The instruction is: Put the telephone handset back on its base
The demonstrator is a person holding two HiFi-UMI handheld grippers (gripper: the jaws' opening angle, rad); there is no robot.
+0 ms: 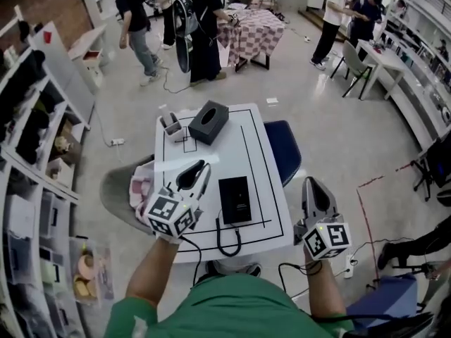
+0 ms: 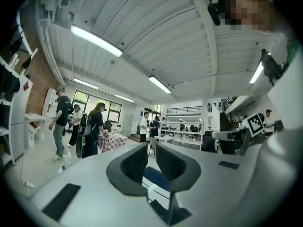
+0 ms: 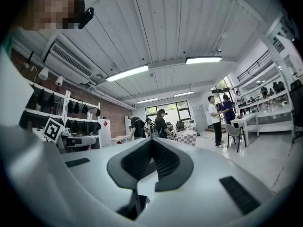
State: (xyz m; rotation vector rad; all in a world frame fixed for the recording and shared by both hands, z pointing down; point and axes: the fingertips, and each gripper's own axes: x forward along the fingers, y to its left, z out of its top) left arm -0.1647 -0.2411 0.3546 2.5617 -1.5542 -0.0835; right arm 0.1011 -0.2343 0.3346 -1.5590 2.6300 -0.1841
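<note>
One white table (image 1: pixel 268 189) stands below the person, marked with black lines. Three things sit on it. A black telephone (image 1: pixel 235 199) lies flat inside the lines near the near edge, with one dark cord (image 1: pixel 227 241) looping from its near end towards the table's rim. From above, the handset cannot be told apart from the base, so whether it sits in place is unclear. At the far end are one black tissue box (image 1: pixel 208 122) and, just to its left, one small white holder (image 1: pixel 170 125).

The person holds two tools, one in each hand. The left gripper (image 1: pixel 203 166) hangs over the table's left part, just left of the telephone and clear of it. Its jaws are drawn together with nothing between them. The right gripper (image 1: pixel 311 183) is off the table's right edge, over the floor and well apart from the telephone. Its jaws are pressed together at the tips and pinch nothing. Both gripper views look up across the room to the ceiling.

Two chairs flank the table: a blue one (image 1: pixel 283 150) on the right and a grey one (image 1: pixel 113 189) on the left, with a pink and white cloth (image 1: pixel 139 185) lying on it. At least five people stand in the background, three beside a table with a checked cloth (image 1: pixel 254 34) and two further right.
</note>
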